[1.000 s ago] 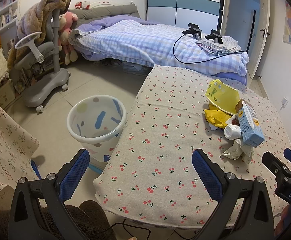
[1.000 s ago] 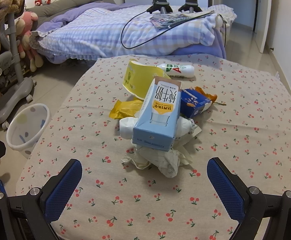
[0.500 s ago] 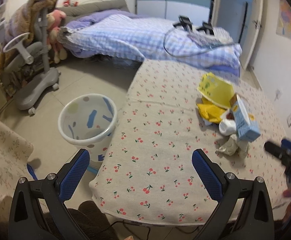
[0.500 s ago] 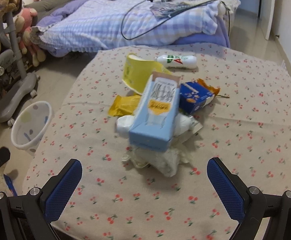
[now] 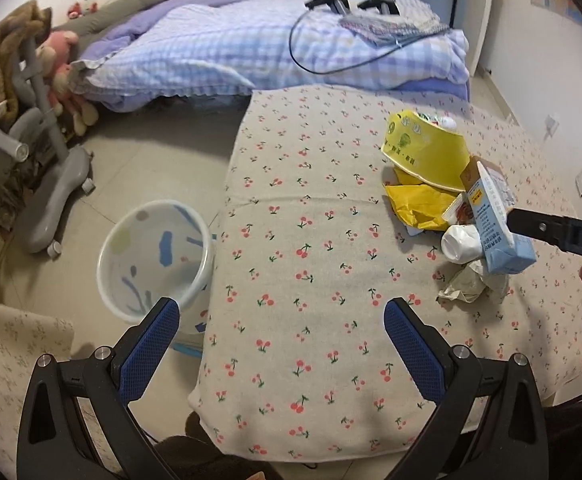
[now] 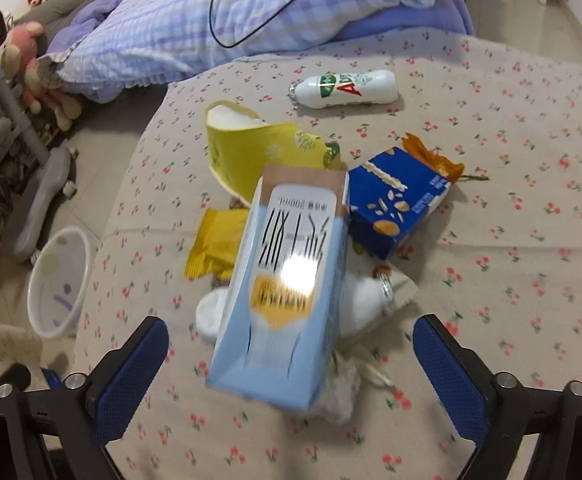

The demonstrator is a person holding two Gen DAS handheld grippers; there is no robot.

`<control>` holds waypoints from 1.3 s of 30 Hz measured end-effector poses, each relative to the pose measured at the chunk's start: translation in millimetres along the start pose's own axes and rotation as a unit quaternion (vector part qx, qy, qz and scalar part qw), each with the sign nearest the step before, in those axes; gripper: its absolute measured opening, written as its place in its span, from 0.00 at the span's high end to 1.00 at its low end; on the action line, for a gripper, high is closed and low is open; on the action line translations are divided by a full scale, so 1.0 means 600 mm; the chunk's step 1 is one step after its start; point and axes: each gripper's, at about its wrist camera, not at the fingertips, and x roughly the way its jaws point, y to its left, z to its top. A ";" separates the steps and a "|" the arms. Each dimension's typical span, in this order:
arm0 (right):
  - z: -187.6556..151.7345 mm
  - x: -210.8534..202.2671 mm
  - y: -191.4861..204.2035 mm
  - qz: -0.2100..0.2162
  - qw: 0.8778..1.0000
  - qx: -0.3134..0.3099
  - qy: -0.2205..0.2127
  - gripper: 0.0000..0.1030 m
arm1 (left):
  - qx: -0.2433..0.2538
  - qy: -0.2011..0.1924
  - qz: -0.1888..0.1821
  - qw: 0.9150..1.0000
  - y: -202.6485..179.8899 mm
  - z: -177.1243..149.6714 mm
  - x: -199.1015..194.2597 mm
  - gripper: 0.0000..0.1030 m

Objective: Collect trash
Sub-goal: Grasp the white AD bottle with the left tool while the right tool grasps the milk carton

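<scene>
A pile of trash lies on the cherry-print table: a light blue milk carton leaning on top, a crushed yellow paper bowl, a yellow wrapper, a dark blue carton, a white bottle and crumpled paper. My right gripper is open, its fingers on either side of the milk carton's near end. My left gripper is open and empty over the table's front left edge. A white spotted bin stands on the floor left of the table.
A bed with a checked blanket holds two more grippers and a black cable behind the table. A grey chair with plush toys stands at the left. A cloth-covered surface is at the near left.
My right gripper has moved forward to the milk carton, which now fills the space between its fingers. My left gripper has shifted right and slightly forward.
</scene>
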 end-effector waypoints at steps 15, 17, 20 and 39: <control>0.027 -0.006 -0.069 0.041 0.998 0.050 0.003 0.43 | 0.033 0.036 -0.113 0.992 -0.086 0.067 0.059 0.00; 0.025 -0.031 -0.088 0.034 0.998 0.055 -0.014 0.43 | 0.046 0.041 -0.132 0.989 -0.110 0.073 0.064 0.00; 0.018 -0.057 -0.118 0.022 0.997 0.066 -0.027 0.43 | 0.067 0.048 -0.164 0.983 -0.149 0.080 0.075 0.01; -0.041 -0.093 -0.254 -0.013 0.991 0.134 -0.025 0.43 | 0.179 0.078 -0.190 0.962 -0.295 0.075 0.146 0.32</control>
